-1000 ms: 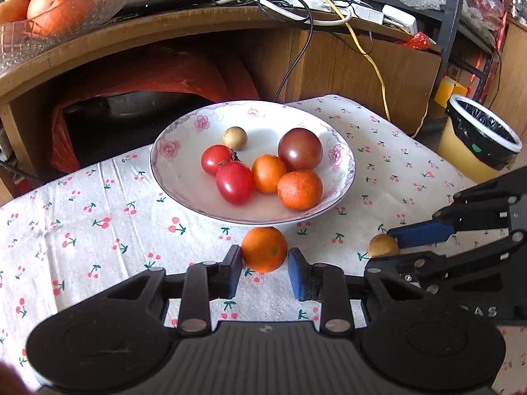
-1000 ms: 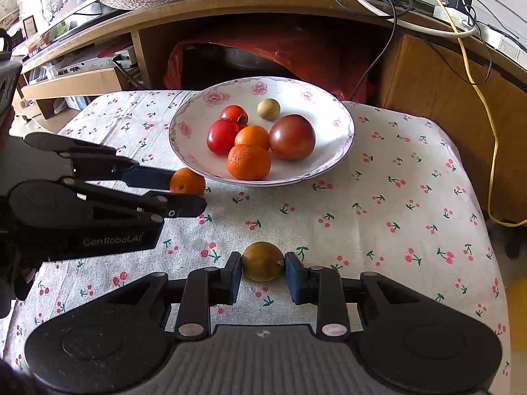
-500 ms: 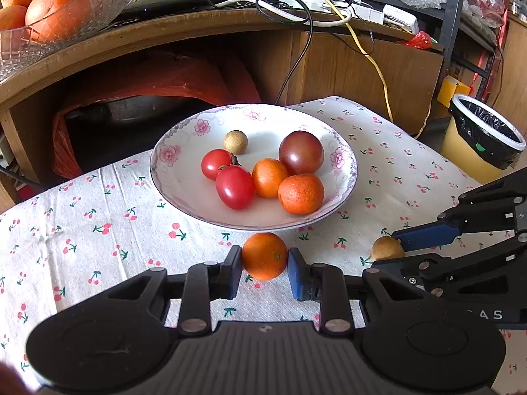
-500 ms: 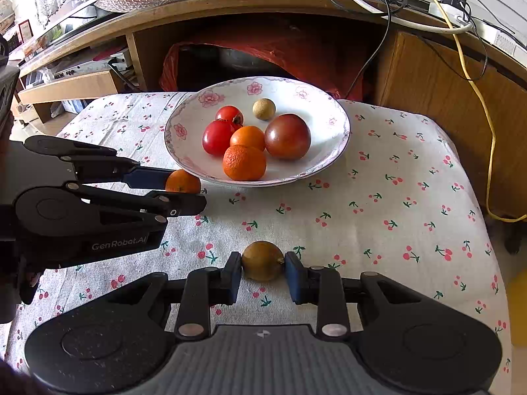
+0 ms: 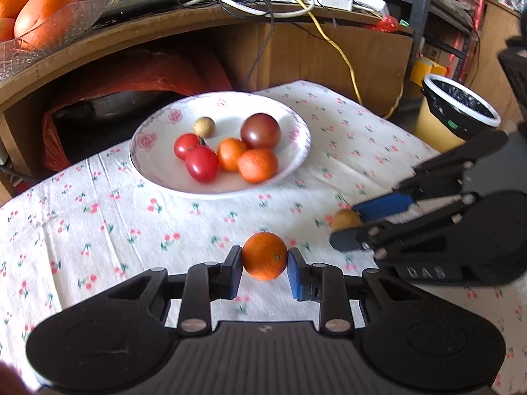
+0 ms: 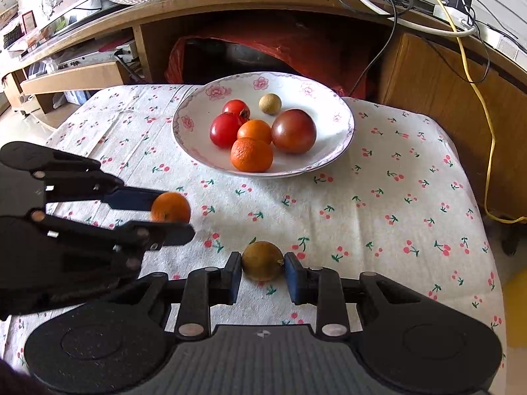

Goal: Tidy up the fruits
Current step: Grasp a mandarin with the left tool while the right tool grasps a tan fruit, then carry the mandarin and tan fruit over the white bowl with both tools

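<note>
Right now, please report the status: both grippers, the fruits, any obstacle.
Left gripper shut on orange. Right gripper shut on brown fruit. Plate ahead holds six fruits. Nothing seen between grippers and plate.

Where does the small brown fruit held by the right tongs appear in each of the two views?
Left wrist view: the brown fruit is at the right, between the fingers of the right tongs, which enter from the side.
Right wrist view: it is low in the centre, between the two blue pads.
Shared landmark: the flowered plate of fruit behind it.
</note>
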Action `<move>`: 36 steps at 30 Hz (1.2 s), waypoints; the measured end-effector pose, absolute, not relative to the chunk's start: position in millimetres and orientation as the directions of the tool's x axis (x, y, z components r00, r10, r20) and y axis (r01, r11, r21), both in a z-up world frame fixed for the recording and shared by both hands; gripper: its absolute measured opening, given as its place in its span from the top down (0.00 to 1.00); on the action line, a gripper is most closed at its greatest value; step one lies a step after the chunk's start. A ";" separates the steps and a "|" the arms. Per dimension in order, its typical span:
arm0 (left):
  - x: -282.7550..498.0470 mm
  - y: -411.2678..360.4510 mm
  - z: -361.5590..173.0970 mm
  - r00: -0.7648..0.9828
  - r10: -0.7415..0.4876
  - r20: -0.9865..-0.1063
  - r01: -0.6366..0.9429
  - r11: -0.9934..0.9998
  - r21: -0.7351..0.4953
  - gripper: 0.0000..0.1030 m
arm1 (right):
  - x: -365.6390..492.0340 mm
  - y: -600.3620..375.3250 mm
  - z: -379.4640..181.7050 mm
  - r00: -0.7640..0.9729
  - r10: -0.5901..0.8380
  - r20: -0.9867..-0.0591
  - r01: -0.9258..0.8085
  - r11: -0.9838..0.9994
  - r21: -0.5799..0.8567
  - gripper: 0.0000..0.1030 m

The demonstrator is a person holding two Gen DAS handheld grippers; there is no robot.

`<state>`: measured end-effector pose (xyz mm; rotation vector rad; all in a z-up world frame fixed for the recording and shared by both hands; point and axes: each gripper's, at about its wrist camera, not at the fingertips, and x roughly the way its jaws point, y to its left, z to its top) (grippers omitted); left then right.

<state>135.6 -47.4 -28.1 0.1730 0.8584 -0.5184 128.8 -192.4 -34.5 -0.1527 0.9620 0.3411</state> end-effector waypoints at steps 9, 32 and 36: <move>103.8 -41.0 -26.4 0.497 -0.340 -0.799 0.488 0.871 -0.067 0.64 | 108.1 -191.8 -29.3 0.499 0.221 -0.838 -0.384 0.923 0.015 0.78; 114.3 -44.8 9.4 0.574 -0.329 -0.750 0.461 0.887 -0.036 0.64 | 105.2 -180.6 2.1 0.543 0.243 -0.803 -0.385 0.923 0.019 0.78; 117.8 -45.8 17.4 0.593 -0.327 -0.735 0.461 0.887 -0.023 0.64 | 109.1 -180.3 10.5 0.565 0.241 -0.789 -0.376 0.926 0.014 0.77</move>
